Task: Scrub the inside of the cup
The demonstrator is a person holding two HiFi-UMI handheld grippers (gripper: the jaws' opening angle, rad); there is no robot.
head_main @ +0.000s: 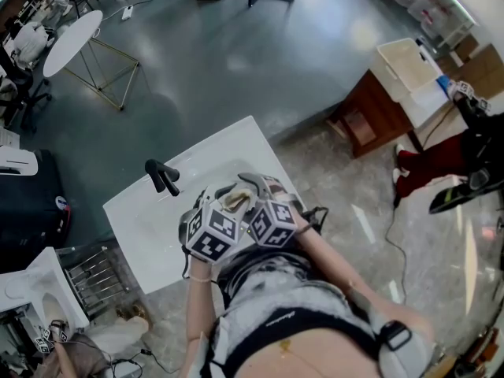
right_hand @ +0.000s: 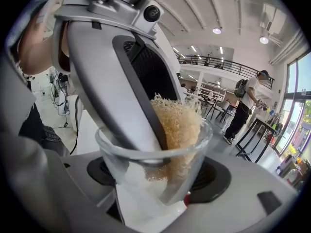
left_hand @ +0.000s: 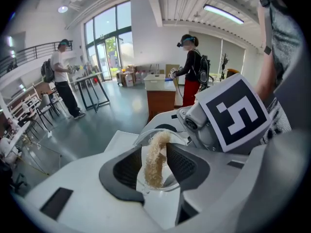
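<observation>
A clear glass cup sits between the jaws of my right gripper, whose black pads press on its two sides, so it is held above the white sink. A tan loofah sponge stands inside the cup. My left gripper reaches into the cup from above. The loofah stands edge-on between the left jaws, with a thin gap on its left side, so they stand open around it. In the head view both marker cubes meet over the sink, the left gripper beside the right gripper.
A black faucet stands at the sink's far left. Beyond are a wooden cabinet, a round white table and a black case. People stand in the background.
</observation>
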